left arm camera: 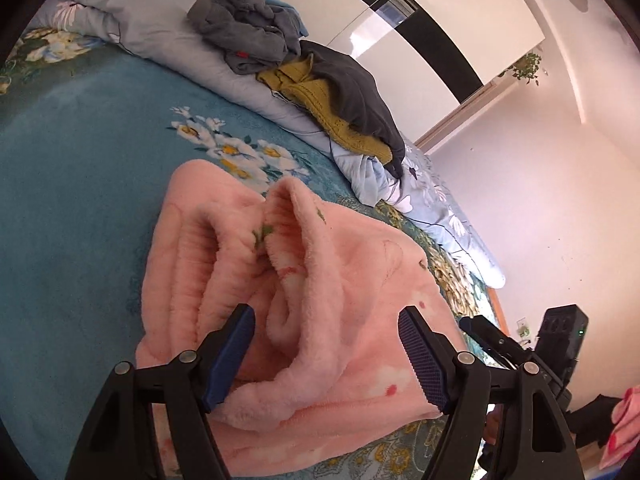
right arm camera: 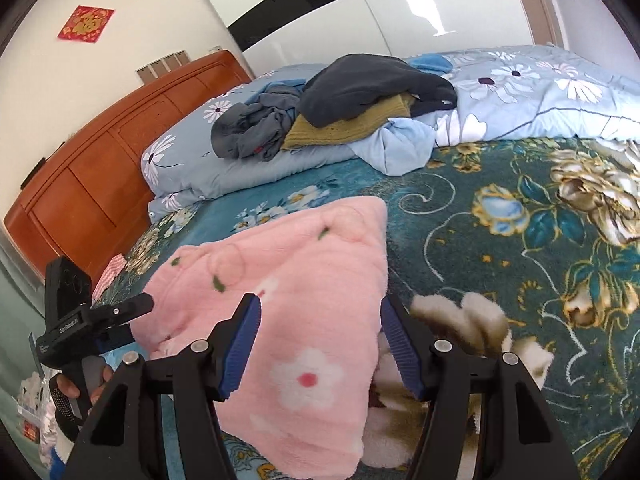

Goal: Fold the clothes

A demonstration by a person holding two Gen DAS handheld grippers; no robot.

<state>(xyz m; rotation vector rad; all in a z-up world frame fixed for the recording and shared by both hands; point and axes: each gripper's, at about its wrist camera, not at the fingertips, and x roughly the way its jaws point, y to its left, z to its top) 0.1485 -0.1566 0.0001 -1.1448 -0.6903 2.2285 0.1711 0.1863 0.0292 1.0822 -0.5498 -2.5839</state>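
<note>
Lying on the teal floral blanket (right arm camera: pixel 500 216) near the bed's front edge, the pink fleece garment (right arm camera: pixel 288 304) is bunched into thick rolls on its left side and flatter on its right (small flowers and green leaves dot the pile). The left gripper (left arm camera: pixel 326 354) hangs over the rolled folds with its blue-padded jaws spread wide, the fleece lying between them; whether the pads touch the cloth is hard to tell. The right gripper (right arm camera: pixel 320 346) is likewise spread apart, straddling the flat part of the garment, its right finger sitting at the cloth's right edge. In the left wrist view the right gripper (left arm camera: pixel 472 326) shows just beyond the garment's far side. At the back of the bed a light blue quilt (right arm camera: pixel 520 96) carries a heap of clothes: a grey garment (left arm camera: pixel 240 28), a mustard knit (left arm camera: pixel 316 96) and a dark garment (right arm camera: pixel 372 84) draped over it. A wooden headboard (right arm camera: pixel 104 168) stands behind
</note>
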